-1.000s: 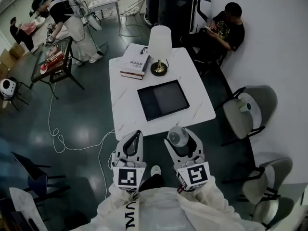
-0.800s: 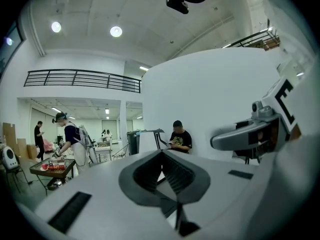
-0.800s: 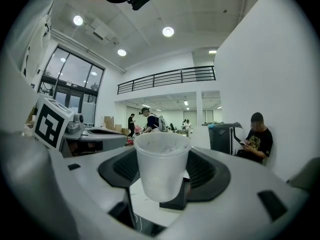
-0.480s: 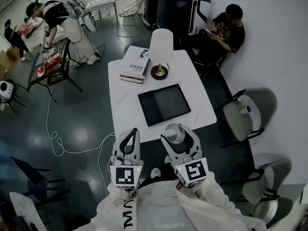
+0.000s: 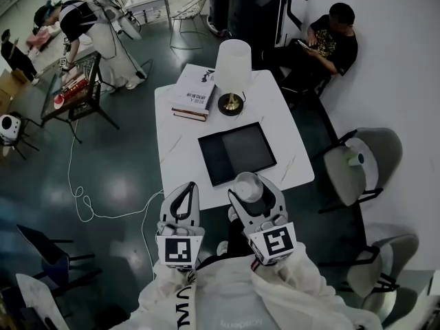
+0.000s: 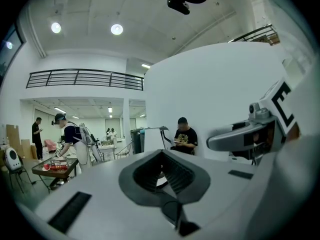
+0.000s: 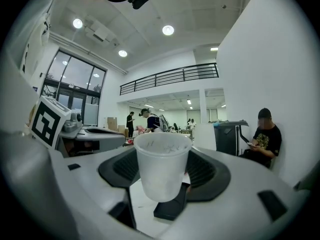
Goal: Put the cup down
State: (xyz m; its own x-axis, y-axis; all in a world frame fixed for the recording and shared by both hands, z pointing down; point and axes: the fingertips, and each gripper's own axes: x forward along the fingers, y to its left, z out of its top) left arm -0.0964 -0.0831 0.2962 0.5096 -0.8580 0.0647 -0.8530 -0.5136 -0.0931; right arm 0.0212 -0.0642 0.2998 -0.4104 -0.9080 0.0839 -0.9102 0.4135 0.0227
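White table [image 5: 180, 158], long side running away from the operator. On it, from the far end: table lamp [image 5: 233, 69], stack of books [image 5: 194, 93] just beside the lamp, and a black tray [image 5: 237, 152] at mid-table that reaches close to the near edge. Right gripper [image 5: 252, 187] is clamped on the cup [image 7: 161, 161], a pale plastic one, upright and open-mouthed, with the jaws spread wide around its wall. The cup hangs over the near strip of the table at the tray's front edge, and its base appears clear of the surface. Left gripper [image 5: 187, 191] has its jaws drawn together with nothing between them, and sits beside the right one at the table's near edge. Judgement: the step in hand is the set-down. Do it by lowering straight with the cup kept vertical, until the whole base is flat on one surface, either inside the tray or on bare table, not straddling the tray rim. Then part the jaws fully before backing off, because a cup this light will likely tip if a pad drags it. Edges: the bare strip between tray and table edge is narrow, so a placement there risks the drop-off. The tray interior is empty and offers the most room. The lamp and books are well apart from the path. A chair [image 5: 359, 168] stands off the right side, clear of the arm.
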